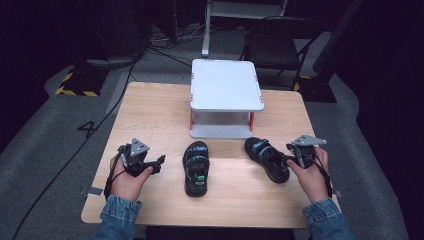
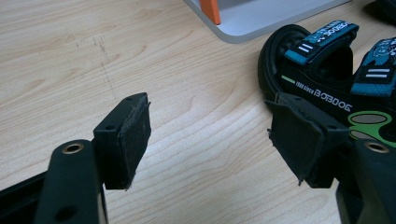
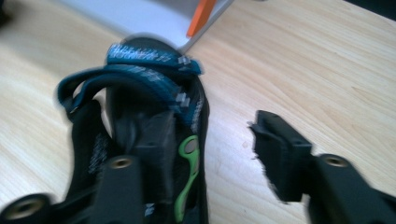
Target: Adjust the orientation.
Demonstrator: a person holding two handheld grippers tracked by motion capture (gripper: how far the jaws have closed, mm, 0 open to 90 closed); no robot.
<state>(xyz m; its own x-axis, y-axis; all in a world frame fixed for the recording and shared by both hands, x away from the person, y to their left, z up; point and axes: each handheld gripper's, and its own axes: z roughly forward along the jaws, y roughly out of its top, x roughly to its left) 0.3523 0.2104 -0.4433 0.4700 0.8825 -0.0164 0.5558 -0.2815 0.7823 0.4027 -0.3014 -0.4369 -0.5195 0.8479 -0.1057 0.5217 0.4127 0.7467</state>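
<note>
Right gripper (image 1: 289, 159) closing in on black-and-teal strapped sandal (image 1: 266, 159) beside white two-tier shelf (image 1: 226, 85).
Jaws spread astride sandal's side wall, nothing pinched; seat deeper before clamping. Left gripper (image 1: 161, 161) spread, empty.

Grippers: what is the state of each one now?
Left gripper: open, holding nothing.
Right gripper: open, one jaw inside the black sandal with teal straps, not clamped.

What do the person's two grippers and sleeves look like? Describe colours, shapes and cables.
The left gripper and right gripper are black, each topped by a grey three-cornered plate, with a black cable trailing. Their jaws end in flat, rectangular black pads with frayed edges and brass-ringed holes behind. Both sleeves are blue denim.
</note>
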